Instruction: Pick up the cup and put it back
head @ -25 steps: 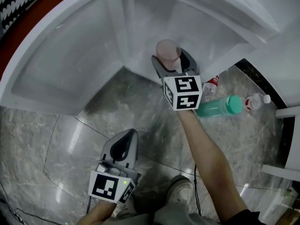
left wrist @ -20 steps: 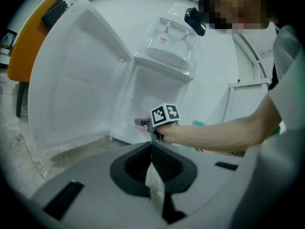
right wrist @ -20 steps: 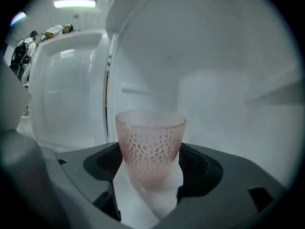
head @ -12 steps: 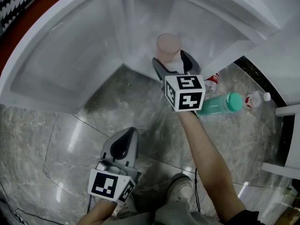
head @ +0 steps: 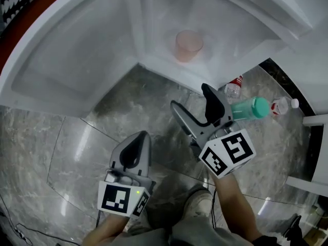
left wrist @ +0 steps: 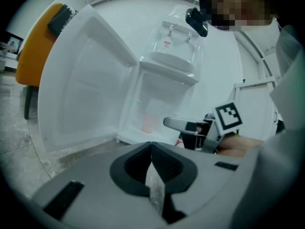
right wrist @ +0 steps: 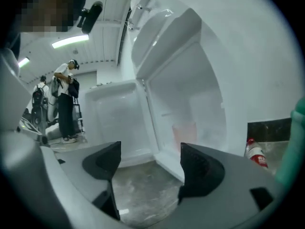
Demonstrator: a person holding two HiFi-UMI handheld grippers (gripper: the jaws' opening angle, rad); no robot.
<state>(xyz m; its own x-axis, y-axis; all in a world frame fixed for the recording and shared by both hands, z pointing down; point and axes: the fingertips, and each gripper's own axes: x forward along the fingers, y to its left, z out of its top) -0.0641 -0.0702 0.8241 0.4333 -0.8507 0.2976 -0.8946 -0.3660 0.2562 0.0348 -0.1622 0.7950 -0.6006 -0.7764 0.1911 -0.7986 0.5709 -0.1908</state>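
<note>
A translucent pink cup (head: pixel 188 45) stands upright on the floor of the open white fridge (head: pixel 241 29), with nothing touching it. The same cup (right wrist: pixel 185 132) shows faintly past my right jaws, and the cup (left wrist: pixel 148 123) is also in the left gripper view. My right gripper (head: pixel 190 99) hangs over the marble floor, well short of the cup, open and empty; its jaws have just been opening. That gripper (right wrist: pixel 147 151) has only floor between its pads. My left gripper (head: pixel 139 140) is low at the near left, shut with nothing in it (left wrist: pixel 151 149).
The fridge door (head: pixel 77 50) swings open to the left. A green bottle (head: pixel 246 109) and two small clear bottles (head: pixel 234 87) (head: pixel 281 106) lie on the floor right of the fridge. A shoe (head: pixel 197 209) is below. People (right wrist: pixel 64 104) stand far off.
My right gripper has drawn back from the cup toward the person and rolled, leaving the cup standing in the fridge. The left gripper has stayed put.
</note>
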